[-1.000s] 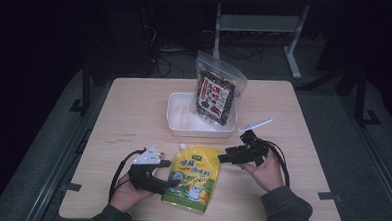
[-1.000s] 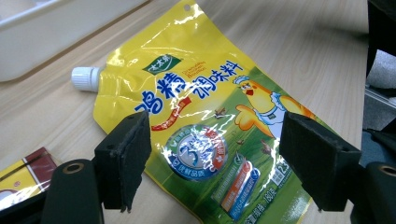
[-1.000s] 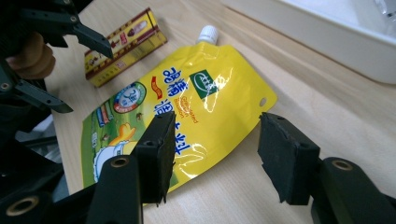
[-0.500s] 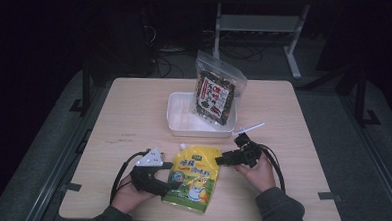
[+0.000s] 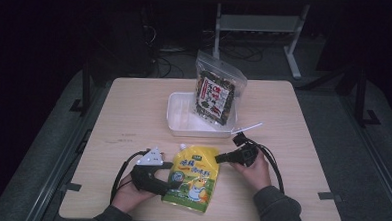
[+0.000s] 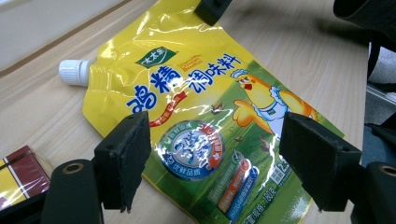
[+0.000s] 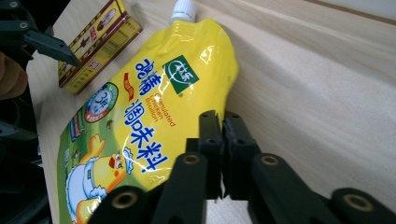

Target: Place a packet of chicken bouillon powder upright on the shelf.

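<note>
Yellow glossy spouted pouch (image 5: 192, 176) with white screw cap, flat on pale wooden table (image 5: 134, 113) near front edge, between both hands. Right gripper (image 7: 223, 122) just closing, jaws now pinched together on pouch's upper edge. Left gripper (image 6: 212, 158) gaping wide, black pads (image 6: 125, 156) astride pouch's lower part, apart from its surface. Beyond: white shallow plastic tray (image 5: 181, 121) with clear zip bag of dark snacks (image 5: 215, 94) propped in it. Red-and-yellow small carton (image 7: 95, 44) beside pouch.
</note>
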Demonstrator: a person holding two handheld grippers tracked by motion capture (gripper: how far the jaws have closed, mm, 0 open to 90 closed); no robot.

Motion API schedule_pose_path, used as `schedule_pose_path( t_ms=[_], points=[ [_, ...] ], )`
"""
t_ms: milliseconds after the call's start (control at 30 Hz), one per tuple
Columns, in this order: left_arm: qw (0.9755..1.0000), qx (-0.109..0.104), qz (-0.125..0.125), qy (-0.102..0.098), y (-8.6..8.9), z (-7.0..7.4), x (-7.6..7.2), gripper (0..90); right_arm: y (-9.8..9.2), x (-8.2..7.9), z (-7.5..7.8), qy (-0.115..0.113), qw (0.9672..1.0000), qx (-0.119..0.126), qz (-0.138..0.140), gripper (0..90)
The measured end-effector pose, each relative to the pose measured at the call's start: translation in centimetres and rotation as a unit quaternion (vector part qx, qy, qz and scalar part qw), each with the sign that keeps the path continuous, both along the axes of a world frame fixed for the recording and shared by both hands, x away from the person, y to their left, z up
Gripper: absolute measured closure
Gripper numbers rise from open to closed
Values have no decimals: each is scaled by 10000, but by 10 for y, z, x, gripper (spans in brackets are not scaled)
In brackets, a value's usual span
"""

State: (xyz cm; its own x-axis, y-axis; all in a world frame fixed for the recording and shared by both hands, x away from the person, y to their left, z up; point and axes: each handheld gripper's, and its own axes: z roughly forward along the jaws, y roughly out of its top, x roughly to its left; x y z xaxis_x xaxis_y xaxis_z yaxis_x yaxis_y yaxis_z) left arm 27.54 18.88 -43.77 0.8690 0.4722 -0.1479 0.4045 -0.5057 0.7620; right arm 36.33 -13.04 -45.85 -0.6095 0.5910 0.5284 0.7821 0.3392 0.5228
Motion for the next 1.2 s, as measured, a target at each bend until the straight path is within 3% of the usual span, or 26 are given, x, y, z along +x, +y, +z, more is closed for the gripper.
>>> schedule_pose_path(
  t_ms=[300, 467, 733, 833, 1000, 1067, 1200],
  points=[
    [9999, -19, 105, 60, 3, -1, 2, 244, -1, -4, 7, -92, 9998, 166, 60, 897],
    [9998, -7, 189, 75, 6, -1, 3, 244, -7, -13, 20, -273, 9987, 416, 52, 897],
    [9994, -71, 264, 190, 8, -2, 6, 209, -13, -26, 33, -488, 9969, 596, 136, 897],
    [9987, -126, 248, 437, 8, -5, 8, 185, -16, -33, 39, -591, 9954, 723, 192, 898],
    [9982, -55, 145, 579, 6, -7, 9, 176, -19, -41, 47, -692, 9931, 896, 307, 897],
    [9970, -148, 38, 758, 4, -9, 10, 179, -21, -46, 52, -761, 9909, 1031, 402, 897],
    [9964, -224, -72, 816, 5, -9, 10, 234, -22, -52, 56, -861, 9882, 1150, 539, 897]
  ],
)
